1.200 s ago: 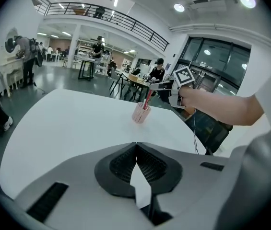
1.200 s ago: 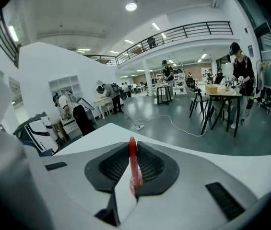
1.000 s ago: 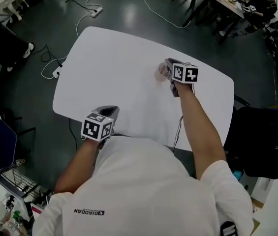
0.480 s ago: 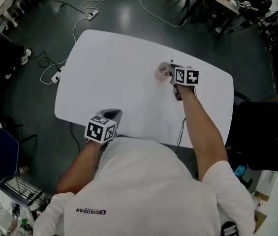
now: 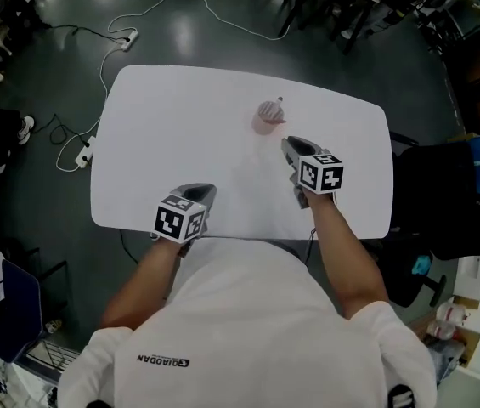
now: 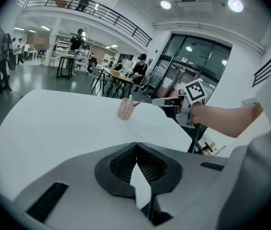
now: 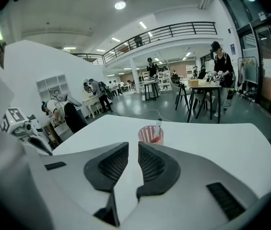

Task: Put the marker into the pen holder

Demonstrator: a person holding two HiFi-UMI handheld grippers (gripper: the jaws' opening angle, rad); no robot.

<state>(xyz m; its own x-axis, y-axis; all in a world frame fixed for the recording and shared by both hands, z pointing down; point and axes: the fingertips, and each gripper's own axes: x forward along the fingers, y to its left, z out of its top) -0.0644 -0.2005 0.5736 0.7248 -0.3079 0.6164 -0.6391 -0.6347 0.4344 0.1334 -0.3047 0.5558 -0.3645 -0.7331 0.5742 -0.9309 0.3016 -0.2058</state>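
Note:
A pink mesh pen holder (image 5: 267,117) stands upright on the white table (image 5: 172,117), toward its far side. A marker (image 5: 279,103) leans inside it, its tip sticking up above the rim. My right gripper (image 5: 290,146) hovers a short way on the near side of the holder, apart from it. Its jaws have just been closing; a narrow gap remains between the pads, with nothing in it. In the right gripper view the holder (image 7: 150,134) and marker (image 7: 158,126) stand just beyond the jaws. My left gripper (image 5: 204,191) rests shut and empty near the table's front edge.
A cable and a power strip (image 5: 127,35) lie on the dark floor beyond the table's far left corner. A black chair or bag (image 5: 443,202) sits close to the table's right end. Desks with people stand further back.
My right gripper has drawn back from the pen holder toward the person, leaving the holder with the marker standing free. The left gripper has barely moved.

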